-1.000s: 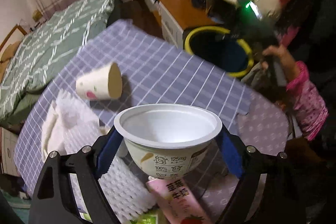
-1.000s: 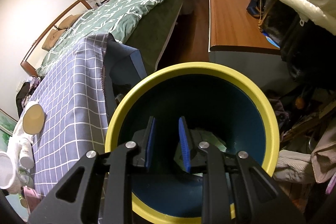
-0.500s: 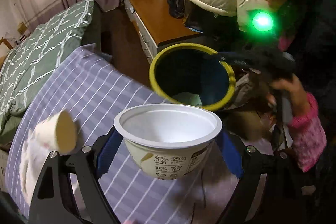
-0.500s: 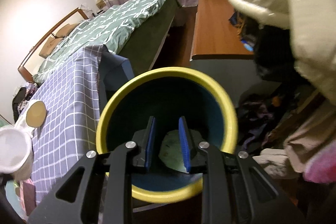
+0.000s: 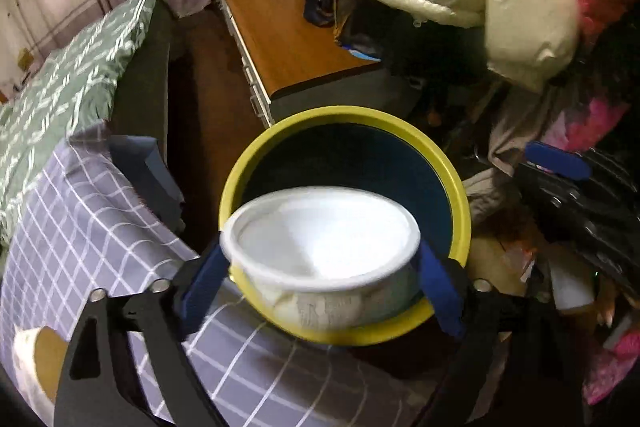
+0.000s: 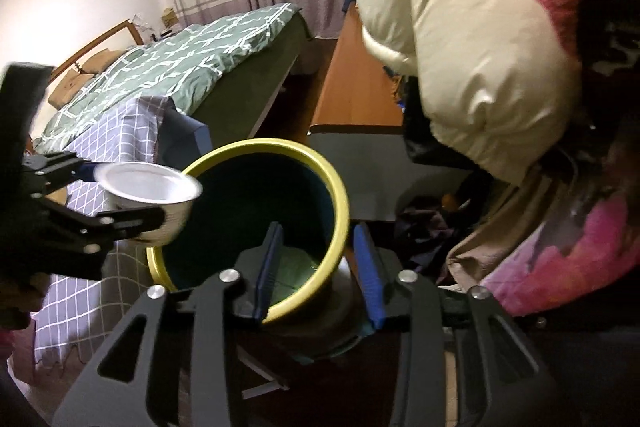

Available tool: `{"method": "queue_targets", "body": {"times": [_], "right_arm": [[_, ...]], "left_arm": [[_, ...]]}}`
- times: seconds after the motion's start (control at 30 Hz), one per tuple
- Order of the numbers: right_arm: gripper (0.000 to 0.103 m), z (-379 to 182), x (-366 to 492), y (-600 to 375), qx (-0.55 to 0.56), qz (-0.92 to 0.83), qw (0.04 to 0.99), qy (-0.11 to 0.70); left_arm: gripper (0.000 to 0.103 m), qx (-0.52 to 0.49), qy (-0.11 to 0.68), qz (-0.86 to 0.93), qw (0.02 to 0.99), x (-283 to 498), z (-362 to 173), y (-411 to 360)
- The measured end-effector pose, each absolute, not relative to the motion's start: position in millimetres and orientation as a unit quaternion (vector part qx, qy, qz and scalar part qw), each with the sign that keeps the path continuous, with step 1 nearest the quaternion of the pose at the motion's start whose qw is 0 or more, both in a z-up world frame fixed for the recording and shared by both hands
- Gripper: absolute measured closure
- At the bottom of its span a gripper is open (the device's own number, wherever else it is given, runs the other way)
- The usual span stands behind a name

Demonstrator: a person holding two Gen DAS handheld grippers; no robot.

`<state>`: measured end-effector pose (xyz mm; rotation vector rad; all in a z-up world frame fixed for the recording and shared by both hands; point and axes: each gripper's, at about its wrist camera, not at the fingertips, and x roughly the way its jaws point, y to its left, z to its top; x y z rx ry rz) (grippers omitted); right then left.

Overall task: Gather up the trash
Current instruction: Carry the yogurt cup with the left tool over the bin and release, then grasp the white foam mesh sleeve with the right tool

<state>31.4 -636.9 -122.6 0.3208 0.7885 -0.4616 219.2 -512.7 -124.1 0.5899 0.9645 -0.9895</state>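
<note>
White cup [image 5: 320,247] between left tool's [image 5: 320,279] spread jaws

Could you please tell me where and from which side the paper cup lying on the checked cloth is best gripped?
Grip the paper cup across its side wall, about midway along, coming down from above. It lies on its side on the checked cloth, brown wide end toward the bin, so its rounded flanks face outward for one jaw each. Squeeze lightly; thin paper probably crushes.

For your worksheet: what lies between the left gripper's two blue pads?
A white yogurt cup, open side up, sits between the left gripper pads over the yellow-rimmed bin; the gripper has just been opening. The left wrist view shows it best.
</note>
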Motion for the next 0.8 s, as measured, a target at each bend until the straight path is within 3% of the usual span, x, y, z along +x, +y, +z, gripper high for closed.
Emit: {"method": "queue_targets", "body": {"times": [0.27, 0.57, 0.8], "right_arm": [[0.066, -125, 28, -629, 0.158, -0.210, 0.886, 0.382], [0.066, -129, 60, -580, 0.147, -0.147, 0.894, 0.396], [0.066, -125, 101, -511, 0.125, -0.084, 0.903, 0.402]], "left_arm": [[0.009, 0.216, 0.427, -0.440, 0.760, 222, -83, -464], [0.008, 0.112, 0.399, -0.387, 0.824, 199, -23, -313], [0.007, 0.052, 0.382, -0.313, 0.868, 164, -13, -184]]}}
